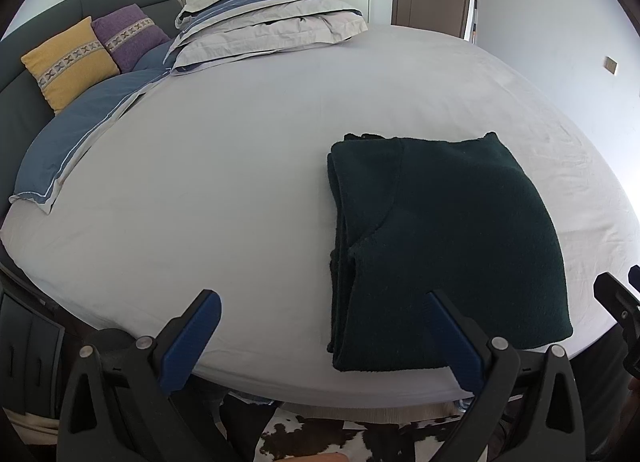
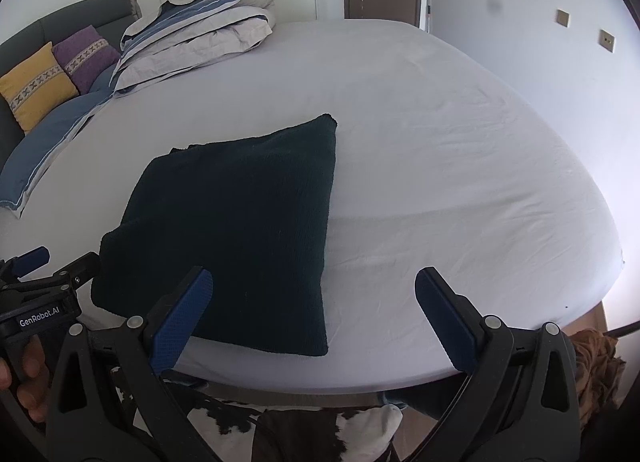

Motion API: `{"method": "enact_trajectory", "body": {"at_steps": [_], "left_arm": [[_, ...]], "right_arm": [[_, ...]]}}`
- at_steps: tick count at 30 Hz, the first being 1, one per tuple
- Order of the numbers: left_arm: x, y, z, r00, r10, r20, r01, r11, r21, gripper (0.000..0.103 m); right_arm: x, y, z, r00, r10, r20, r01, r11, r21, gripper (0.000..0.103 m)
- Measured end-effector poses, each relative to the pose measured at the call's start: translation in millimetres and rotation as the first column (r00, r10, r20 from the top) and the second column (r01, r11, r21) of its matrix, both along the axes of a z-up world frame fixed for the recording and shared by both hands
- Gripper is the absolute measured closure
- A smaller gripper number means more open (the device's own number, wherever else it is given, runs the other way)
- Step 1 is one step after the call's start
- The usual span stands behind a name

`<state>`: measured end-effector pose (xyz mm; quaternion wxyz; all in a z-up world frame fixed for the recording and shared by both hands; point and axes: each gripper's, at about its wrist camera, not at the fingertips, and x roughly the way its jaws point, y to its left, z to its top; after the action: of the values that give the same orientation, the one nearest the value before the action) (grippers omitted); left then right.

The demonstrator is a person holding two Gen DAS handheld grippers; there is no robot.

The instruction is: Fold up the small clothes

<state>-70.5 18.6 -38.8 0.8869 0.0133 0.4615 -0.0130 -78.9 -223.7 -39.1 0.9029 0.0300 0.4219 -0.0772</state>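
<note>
Already folded, the dark green fleece garment lies just ahead-right of the wide-open left gripper, ahead-left of the equally wide, empty right gripper.

Right gripper cut off by frame edge.

Both grippers are black plastic with 2 blue bumpy pads, silver screws and white "GenRobot.AI" letters.
</note>
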Motion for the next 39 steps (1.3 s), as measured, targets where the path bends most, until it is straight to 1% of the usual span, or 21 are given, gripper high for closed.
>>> {"method": "enact_trajectory", "body": {"at_steps": [39], "left_arm": [[-2.6, 1.6, -0.6, 1.000, -0.003, -0.003, 0.003, 1.000, 0.003, 0.000]], "right_arm": [[0.9, 2.7, -1.7, 1.000, 0.011, -0.005, -0.011, 1.000, -0.001, 0.000]]}}
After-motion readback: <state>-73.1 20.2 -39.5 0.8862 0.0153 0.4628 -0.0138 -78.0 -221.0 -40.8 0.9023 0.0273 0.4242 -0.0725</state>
